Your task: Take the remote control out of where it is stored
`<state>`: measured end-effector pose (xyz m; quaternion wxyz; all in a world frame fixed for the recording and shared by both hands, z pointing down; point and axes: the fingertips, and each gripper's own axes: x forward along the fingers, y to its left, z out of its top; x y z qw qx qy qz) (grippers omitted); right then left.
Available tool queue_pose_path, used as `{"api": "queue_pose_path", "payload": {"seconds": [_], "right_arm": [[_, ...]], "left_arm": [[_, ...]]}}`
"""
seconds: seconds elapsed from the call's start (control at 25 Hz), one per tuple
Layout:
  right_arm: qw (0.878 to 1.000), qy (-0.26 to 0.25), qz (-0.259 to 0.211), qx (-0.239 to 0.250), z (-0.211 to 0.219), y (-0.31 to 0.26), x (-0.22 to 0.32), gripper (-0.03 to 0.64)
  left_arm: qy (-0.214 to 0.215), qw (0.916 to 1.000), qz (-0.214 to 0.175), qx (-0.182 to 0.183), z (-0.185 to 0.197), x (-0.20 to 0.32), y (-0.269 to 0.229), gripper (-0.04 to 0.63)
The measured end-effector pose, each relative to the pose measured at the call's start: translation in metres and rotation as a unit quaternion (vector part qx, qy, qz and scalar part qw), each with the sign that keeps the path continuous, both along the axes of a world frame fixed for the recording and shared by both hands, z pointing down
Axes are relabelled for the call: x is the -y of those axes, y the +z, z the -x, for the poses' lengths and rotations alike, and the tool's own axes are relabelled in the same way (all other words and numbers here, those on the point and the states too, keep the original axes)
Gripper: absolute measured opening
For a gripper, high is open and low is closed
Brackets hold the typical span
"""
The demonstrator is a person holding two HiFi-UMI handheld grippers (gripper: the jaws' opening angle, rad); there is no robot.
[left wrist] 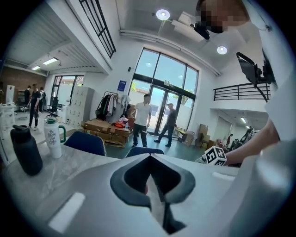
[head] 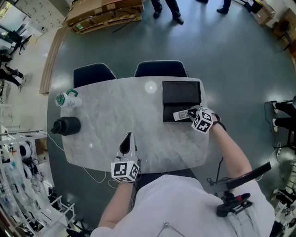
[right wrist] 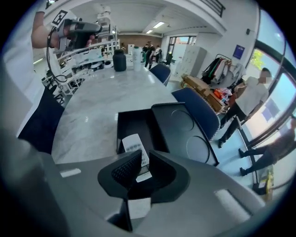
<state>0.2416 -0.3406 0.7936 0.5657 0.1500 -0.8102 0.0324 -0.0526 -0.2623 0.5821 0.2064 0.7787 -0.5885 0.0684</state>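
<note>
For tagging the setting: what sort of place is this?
Probably a large open office or workshop hall: tall glass doors, stacked boxes on the floor, and a railed mezzanine overhead.

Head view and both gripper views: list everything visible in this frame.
white marble-look table: one, white-grey, centre
black open box: one, black, table's far right
white remote control: one, white, over the box
white tumbler with green lid: one, table's left end
black bottle: one, black, beside the tumbler
dark blue chairs: two, beyond the table
standing people: several, floor beyond
right gripper: one, grey, shut on the remote control
left gripper: one, grey, shut, empty, over table's near edge
</note>
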Motion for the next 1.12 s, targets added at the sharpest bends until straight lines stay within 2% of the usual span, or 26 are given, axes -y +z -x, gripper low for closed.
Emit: {"api": "queue_pose_path", "payload": {"seconds": [0.2,0.32,0.44,0.84,1.12], "right_arm": [[0.994,-0.089,0.031,-0.058,0.0,0.04,-0.002,0.165],[0.983,-0.145,0.041,-0.103,-0.004,0.063,-0.004,0.232],[0.974,-0.181,0.061,-0.126,-0.003,0.078,-0.008,0.278],[0.956,-0.232,0.062,-0.168,-0.006,0.11,-0.01,0.295],[0.957,-0.229,0.066,-0.167,0.0,0.12,-0.011,0.284]], "left_arm": [[-0.021,0.9997,0.014,0.005,0.008,0.001,0.014,0.002],[-0.029,0.9993,0.021,0.007,0.011,0.002,0.022,0.002],[-0.035,0.9989,0.029,0.009,0.015,0.002,0.031,0.001],[-0.048,0.9978,0.046,0.008,0.018,0.005,0.046,0.002],[-0.049,0.9974,0.053,0.006,0.025,0.008,0.055,0.002]]}}
